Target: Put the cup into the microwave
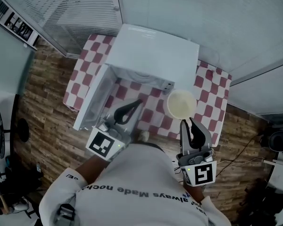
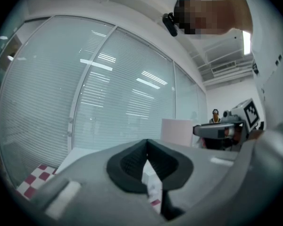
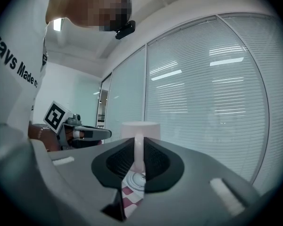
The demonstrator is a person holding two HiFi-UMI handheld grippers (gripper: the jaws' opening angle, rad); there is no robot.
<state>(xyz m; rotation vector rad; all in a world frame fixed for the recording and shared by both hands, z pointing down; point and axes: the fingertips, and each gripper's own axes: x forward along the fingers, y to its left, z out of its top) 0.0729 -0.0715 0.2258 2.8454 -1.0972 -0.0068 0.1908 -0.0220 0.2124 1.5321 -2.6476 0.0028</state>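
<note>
Cup, likely light but fragile ceramic, is being held by its handle in the closed right tongs; left tongs are closed, empty.

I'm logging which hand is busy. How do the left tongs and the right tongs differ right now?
The right tongs are clamped on the handle of the cup; the left tongs grip nothing, their tips meeting. The right tongs hold the cup by the right front corner of the microwave; the left tongs point at its open front. Both are shut.
</note>
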